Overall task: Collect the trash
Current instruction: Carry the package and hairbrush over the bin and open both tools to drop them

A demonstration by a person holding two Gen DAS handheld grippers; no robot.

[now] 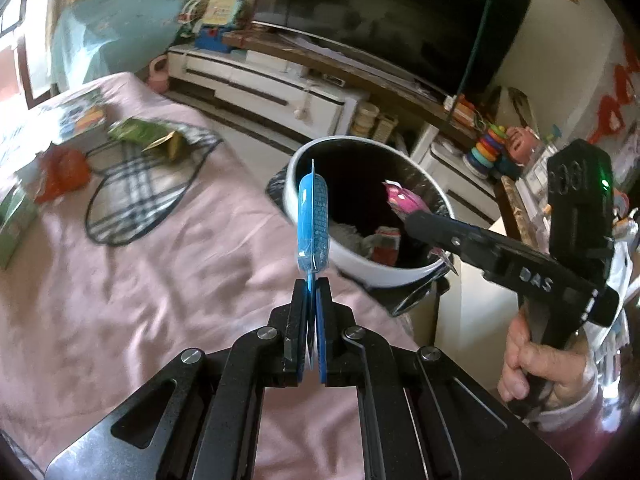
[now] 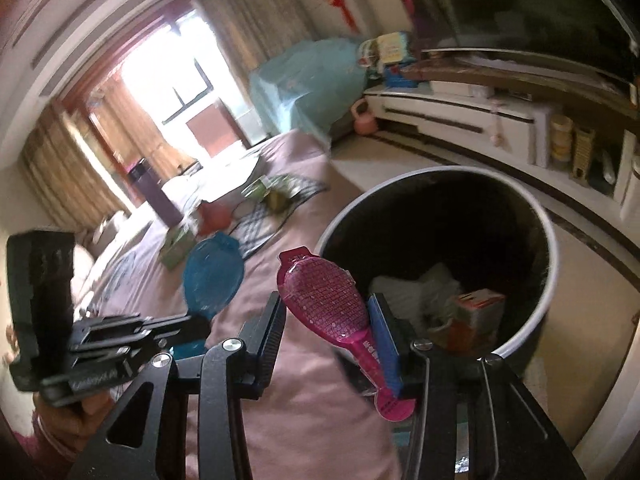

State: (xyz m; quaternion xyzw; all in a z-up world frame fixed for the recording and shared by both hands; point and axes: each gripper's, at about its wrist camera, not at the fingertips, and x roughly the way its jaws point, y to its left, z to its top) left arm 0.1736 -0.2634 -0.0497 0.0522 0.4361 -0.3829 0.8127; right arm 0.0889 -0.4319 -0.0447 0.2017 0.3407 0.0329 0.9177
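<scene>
The left gripper (image 1: 311,312) is pinching the thin bottom edge of a blue blister pack (image 1: 313,224), its jaws closed almost flat on it, so the pack is standing upright with its long axis running straight up from the fingertips. The white trash bin (image 1: 384,276) is sitting just beyond and to the right of that pack, beside the pink-covered bed (image 1: 140,280), with paper and a small box already inside.

The right gripper (image 2: 332,320) is carrying a pink blister pack (image 2: 326,296), which is lying against the blue pad of one finger; the jaws are standing partly open and a gap is showing on the other side, so the hold is looking loose. In the left wrist view the pink pack's tip is already reaching over the bin's opening, while the blue one is still hanging short of the near rim. The right hand is therefore the nearer one, and the drop probably falls to it first.
</scene>
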